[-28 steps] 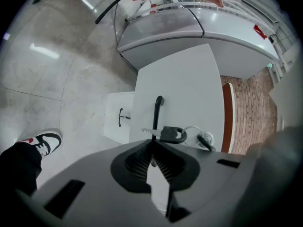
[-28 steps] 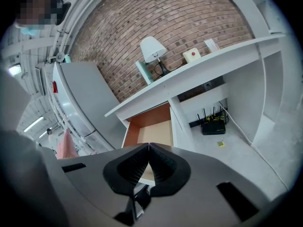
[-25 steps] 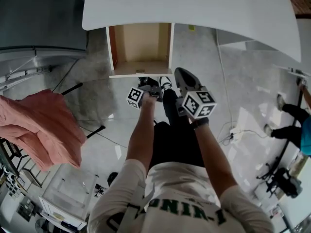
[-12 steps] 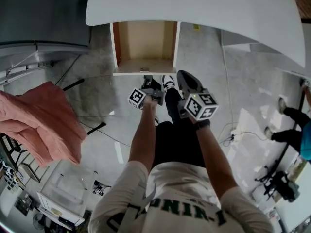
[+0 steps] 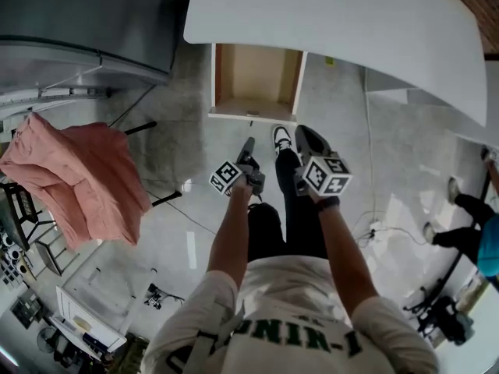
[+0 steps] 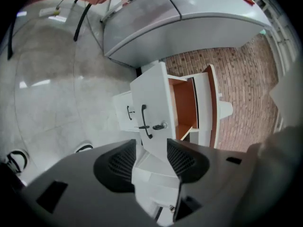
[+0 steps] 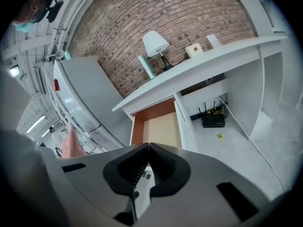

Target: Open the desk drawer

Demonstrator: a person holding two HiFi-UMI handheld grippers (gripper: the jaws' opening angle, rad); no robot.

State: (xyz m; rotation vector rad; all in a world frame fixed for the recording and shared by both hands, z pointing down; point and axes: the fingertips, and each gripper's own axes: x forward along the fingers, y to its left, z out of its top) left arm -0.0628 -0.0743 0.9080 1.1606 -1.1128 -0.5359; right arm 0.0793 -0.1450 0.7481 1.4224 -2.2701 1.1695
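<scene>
Pink fabric (image 5: 78, 170) hangs over a rack at the far left of the head view. Right of it, the drawer (image 5: 256, 80) stands pulled out from under the white desk top (image 5: 335, 22), its wood-coloured interior exposed. The drawer's white front panel faces the person, ahead of both grippers and touching neither.

The left gripper (image 5: 249, 144) sits just short of that panel and points obliquely down at it. In the left gripper view the left gripper (image 6: 151, 148) has its jaws wide apart, having just been opening. They grip nothing. The drawer front (image 6: 151, 103) and its dark handle (image 6: 143, 122) show beyond the gap, clear of both pads.

The right gripper (image 5: 309, 136) lies just right of the left one, near the drawer's right corner. Its jaws are closed tip to tip on nothing (image 7: 148, 145).

Both bare forearms reach forward from the torso, side by side
</scene>
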